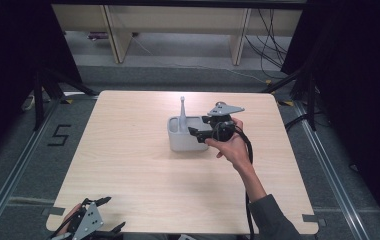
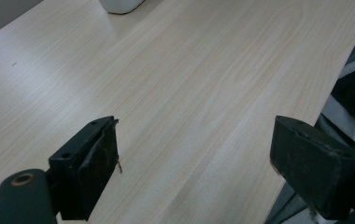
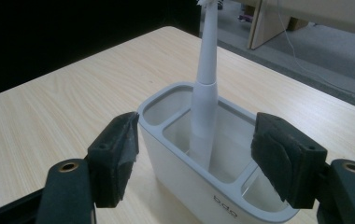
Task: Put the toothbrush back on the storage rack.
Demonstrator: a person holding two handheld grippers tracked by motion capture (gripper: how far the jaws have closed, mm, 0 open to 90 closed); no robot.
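A pale wooden table with round corners [image 1: 143, 185] stands on a grey floor [image 1: 188, 75]. Left of the table, a black number 5 [image 1: 59, 135] is marked on the floor. Behind the table stand light wooden furniture legs [image 1: 118, 35]. Thin black cables [image 1: 270, 40] hang behind the table's far right corner.

- The tabletop [image 1: 138, 165] looks like pale wood laminate, smooth with a faint sheen and fine grain.
- The holder [image 3: 199, 186] is white plastic, smooth and matt.
- The toothbrush [image 3: 206, 93] handle is smooth, slightly glossy white plastic.
- Right tool [image 3: 196, 154] pads [image 3: 119, 154] look like rough, matt black foam or rubber; left tool [image 2: 194, 163] pads [image 2: 103, 163] look worn.
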